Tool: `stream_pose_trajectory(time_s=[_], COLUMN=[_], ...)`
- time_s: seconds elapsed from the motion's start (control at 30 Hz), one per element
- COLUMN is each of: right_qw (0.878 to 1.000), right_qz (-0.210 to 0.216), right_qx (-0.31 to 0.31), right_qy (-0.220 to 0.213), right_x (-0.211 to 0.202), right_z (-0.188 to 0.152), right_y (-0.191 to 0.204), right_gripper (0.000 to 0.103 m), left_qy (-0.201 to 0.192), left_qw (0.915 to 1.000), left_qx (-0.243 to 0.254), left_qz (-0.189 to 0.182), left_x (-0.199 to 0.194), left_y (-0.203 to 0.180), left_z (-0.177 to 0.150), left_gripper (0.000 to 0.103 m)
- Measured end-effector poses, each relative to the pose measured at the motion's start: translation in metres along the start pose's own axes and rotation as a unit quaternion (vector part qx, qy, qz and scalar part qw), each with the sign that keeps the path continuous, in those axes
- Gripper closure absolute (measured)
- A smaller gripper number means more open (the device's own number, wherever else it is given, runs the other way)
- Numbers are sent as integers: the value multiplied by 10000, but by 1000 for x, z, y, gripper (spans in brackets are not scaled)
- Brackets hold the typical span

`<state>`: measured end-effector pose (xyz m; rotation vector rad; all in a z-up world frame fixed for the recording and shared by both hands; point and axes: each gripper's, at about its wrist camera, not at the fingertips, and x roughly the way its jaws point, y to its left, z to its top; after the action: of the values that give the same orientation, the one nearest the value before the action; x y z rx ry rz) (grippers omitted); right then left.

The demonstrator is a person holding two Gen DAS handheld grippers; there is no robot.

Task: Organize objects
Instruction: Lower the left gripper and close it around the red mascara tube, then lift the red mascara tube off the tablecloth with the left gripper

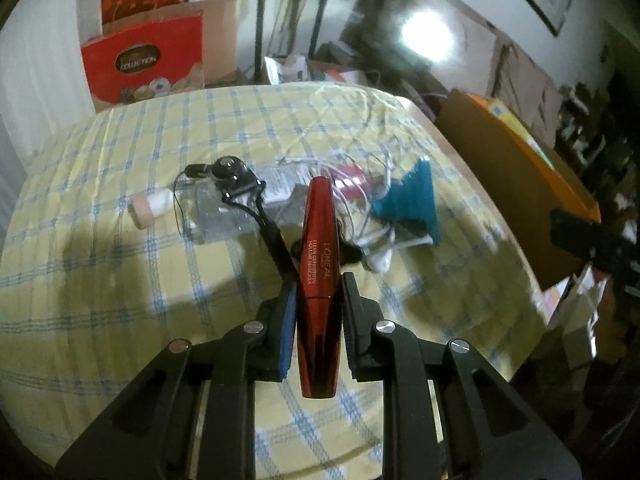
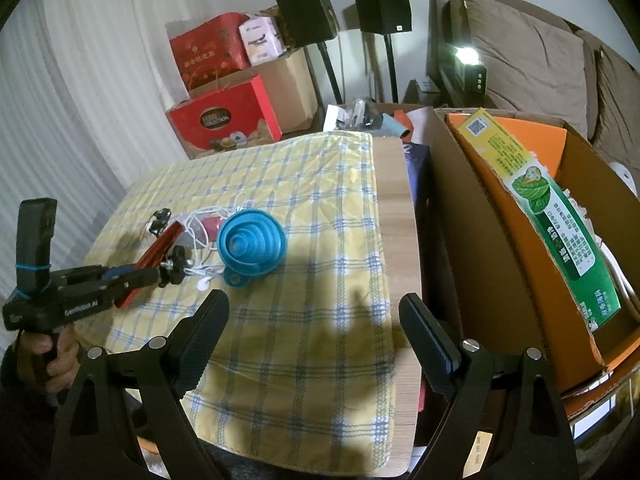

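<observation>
Left wrist view shows the left gripper (image 1: 318, 312) with its jaws clamped on a red mascara tube (image 1: 320, 240), held just above the checked cloth (image 1: 120, 280) on the counter (image 2: 394, 208). Right gripper (image 2: 314, 332) hangs with jaws wide apart and nothing between them. A blue funnel (image 2: 252, 242), white earphones (image 1: 380, 260) and 1 black eyelash curler (image 1: 240, 184) lie clustered ahead. Pickup looks done; next the tube likely needs carrying to a sorted spot, perhaps the cardboard box (image 2: 500, 240) beside the counter.
</observation>
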<state>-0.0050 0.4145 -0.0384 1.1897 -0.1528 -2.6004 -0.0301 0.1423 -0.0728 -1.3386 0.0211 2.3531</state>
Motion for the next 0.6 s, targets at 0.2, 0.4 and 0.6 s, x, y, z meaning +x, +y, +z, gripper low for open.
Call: stream_pose_trajectory(time_s=[0.2,0.4,0.6], right_qw=[10000,9999,9999], right_qz=[-8,2,13], right_qx=[-19,-39,-32], right_qy=[18,142,111], right_x=[1,7,4], right_z=[0,-3,-2], right_y=[1,5,5], right_gripper=[15,15,15], left_qy=[143,161,242], left_qw=[9991,9974,9956], left_qx=[303,388,424], left_qz=[266,593,796], left_x=[-2,3,15], left_y=[-7,-17,-22], left_z=[-21,-19,-12], left_gripper=[84,73,62])
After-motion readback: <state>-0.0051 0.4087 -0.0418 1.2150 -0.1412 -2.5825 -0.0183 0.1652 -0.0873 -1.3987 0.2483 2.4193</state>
